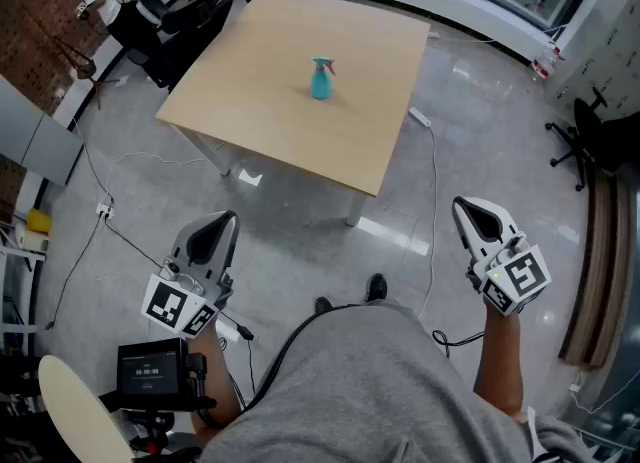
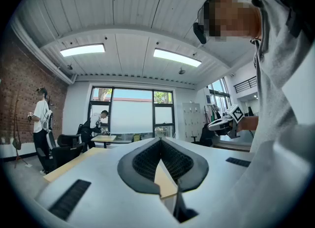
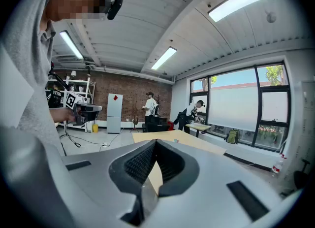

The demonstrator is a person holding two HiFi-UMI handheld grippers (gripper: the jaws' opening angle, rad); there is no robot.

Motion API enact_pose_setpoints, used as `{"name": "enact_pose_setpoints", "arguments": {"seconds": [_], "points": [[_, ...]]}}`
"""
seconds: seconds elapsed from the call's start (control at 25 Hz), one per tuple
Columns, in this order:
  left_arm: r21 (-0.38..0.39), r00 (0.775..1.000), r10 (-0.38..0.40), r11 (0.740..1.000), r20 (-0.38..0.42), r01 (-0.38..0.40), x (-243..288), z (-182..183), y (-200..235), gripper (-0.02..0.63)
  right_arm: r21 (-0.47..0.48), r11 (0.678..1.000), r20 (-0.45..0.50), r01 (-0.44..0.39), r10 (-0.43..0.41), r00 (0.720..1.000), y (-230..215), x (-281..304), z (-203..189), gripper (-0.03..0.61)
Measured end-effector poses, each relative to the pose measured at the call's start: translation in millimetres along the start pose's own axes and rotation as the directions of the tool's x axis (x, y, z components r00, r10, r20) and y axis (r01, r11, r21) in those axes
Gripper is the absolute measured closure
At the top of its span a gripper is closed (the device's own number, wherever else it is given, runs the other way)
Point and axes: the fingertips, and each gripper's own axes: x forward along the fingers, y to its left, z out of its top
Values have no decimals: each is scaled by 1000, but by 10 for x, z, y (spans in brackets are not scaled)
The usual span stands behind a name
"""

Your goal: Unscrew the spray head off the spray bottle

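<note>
1. My left claw (image 1: 226,219) is pressed together with nothing between its jaws. It is held short of the table (image 1: 260,121).
2. The spray bottle (image 1: 321,79) stands upright on the table, well ahead of both claws and between them. Its long axis is vertical, with the spray head (image 1: 322,63) on top and the nozzle turned toward my right claw's side.
3. My right claw (image 1: 463,207) is likewise pressed together and empty, well apart from the bottle.
</note>
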Motion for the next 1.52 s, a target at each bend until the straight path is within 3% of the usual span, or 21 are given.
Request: {"name": "enact_pose_setpoints", "arguments": {"seconds": [0.68,0.88,1.08,1.24,1.36,1.52], "points": [[-18,1000,12,1000,-7,-12,-32,-92,57,609,0,1000,-2,-15,15,1000,32,143,3,574],[-34,1000,-12,999,-12,12,104,-189,251,609,6,1000,-11,-6,6,1000,22,344,15,574],[-28,1000,-21,999,-9,21,147,-176,235,609,18,1000,-15,-11,11,1000,36,341,-10,574],[-39,997,-77,996,-14,77,388,-284,111,609,33,999,-13,26,-26,1000,-111,194,-92,574],[-2,998,-57,998,-4,57,474,-255,165,609,25,1000,24,1,-1,1000,-220,401,-94,574],[-19,1000,-14,1000,28,14,385,-190,277,609,12,998,18,-60,60,998,-136,702,-2,574]]}}
